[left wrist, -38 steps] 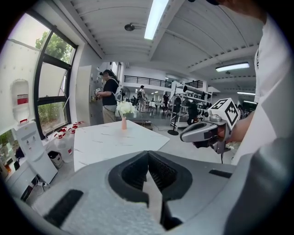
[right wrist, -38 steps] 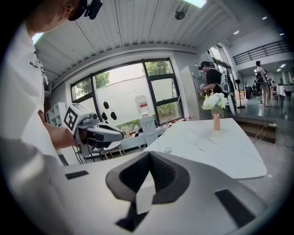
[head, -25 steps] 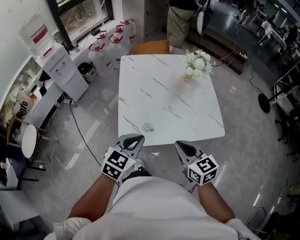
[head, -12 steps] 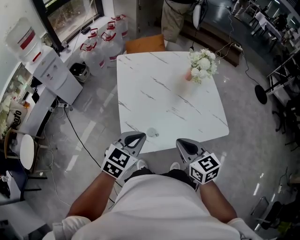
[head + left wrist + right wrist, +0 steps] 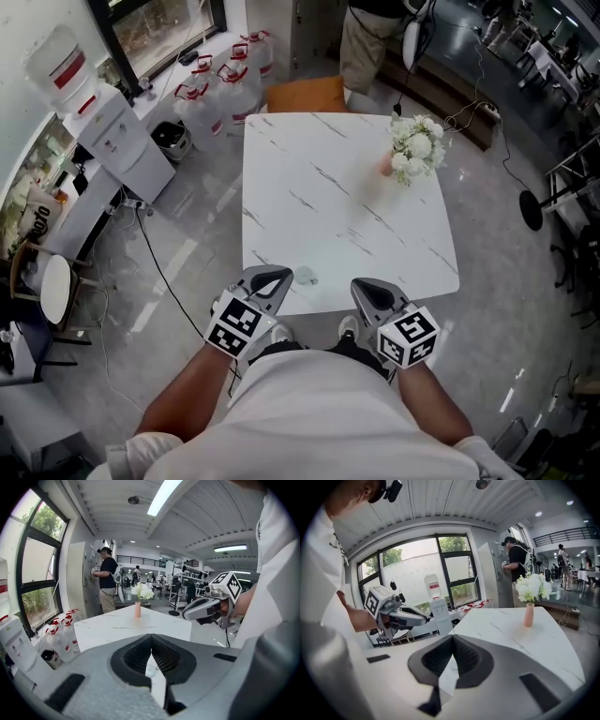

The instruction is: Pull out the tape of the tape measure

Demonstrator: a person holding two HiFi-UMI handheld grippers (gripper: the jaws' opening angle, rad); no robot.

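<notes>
The tape measure (image 5: 305, 277), a small pale round case, lies near the front left edge of the white marble table (image 5: 347, 216). My left gripper (image 5: 273, 275) is shut and empty, its tip at the table's edge just left of the case. In the left gripper view the jaws (image 5: 151, 638) meet, and a pale round thing (image 5: 151, 669) shows through the slit below them. My right gripper (image 5: 365, 287) is also shut and empty, at the front edge to the right of the case. Its closed tip (image 5: 452, 639) points across the table.
A pink vase of white flowers (image 5: 413, 150) stands at the table's far right. A water dispenser (image 5: 117, 141) and several water bottles (image 5: 220, 84) stand left of the table. An orange seat (image 5: 305, 94) and a standing person (image 5: 370, 42) are beyond the far edge.
Both grippers have come forward to the table's near edge. The tape measure now lies right beside the left gripper's tip. Both stay shut.
</notes>
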